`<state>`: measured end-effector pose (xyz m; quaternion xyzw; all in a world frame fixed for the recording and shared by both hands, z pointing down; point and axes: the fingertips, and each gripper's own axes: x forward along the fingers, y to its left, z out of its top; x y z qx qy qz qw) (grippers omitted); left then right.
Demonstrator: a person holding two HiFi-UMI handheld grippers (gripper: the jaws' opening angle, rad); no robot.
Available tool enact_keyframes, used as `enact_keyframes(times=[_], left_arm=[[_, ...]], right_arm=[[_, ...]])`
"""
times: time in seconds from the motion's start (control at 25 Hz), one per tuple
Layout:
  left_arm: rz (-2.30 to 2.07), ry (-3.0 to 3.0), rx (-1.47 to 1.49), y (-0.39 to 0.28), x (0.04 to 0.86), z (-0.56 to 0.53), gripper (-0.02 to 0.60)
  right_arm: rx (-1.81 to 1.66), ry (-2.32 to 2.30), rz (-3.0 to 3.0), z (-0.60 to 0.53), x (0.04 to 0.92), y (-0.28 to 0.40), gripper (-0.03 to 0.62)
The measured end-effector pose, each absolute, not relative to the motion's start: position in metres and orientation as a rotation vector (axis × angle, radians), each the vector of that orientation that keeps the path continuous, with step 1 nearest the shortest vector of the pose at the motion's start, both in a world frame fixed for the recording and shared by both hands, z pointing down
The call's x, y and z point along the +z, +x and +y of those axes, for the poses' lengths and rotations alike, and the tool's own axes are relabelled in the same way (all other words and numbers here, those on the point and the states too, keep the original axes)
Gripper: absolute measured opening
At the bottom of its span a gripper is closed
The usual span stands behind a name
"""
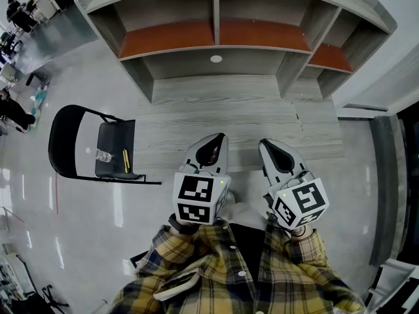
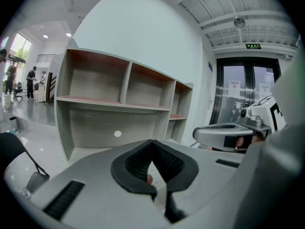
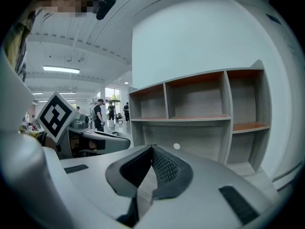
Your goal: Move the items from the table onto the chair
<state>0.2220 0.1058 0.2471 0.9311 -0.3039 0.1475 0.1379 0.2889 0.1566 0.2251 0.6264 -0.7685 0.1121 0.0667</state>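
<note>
Head view: your left gripper (image 1: 219,139) and right gripper (image 1: 265,146) hover over the pale wood-grain table (image 1: 222,120), right of the black metal folding chair (image 1: 65,139). The chair's seat carries a clear crinkled plastic bottle (image 1: 103,156) and a slim yellow stick (image 1: 125,160). Left gripper view: ribbed black pads (image 2: 136,163) meet, gripping nothing. Right gripper view: jaws likewise closed, empty.

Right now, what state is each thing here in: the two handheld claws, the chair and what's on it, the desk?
Left gripper: shut, empty.
Right gripper: shut, empty.
Black folding chair: unfolded, standing upright.
Clear plastic bottle: lying on the chair's seat.
Slim yellow object: lying on the seat beside the bottle.
Grey wooden desk with shelves: top bare, compartments open.
</note>
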Motion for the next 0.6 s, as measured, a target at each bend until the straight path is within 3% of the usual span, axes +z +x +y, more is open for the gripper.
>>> enact_keyframes(times=[0.6], left_arm=[[-0.753,2.687,0.465,0.213,0.267,0.091,0.003]], right_arm=[[0.428,2.014,-2.164,0.150,0.246,0.299,0.017]])
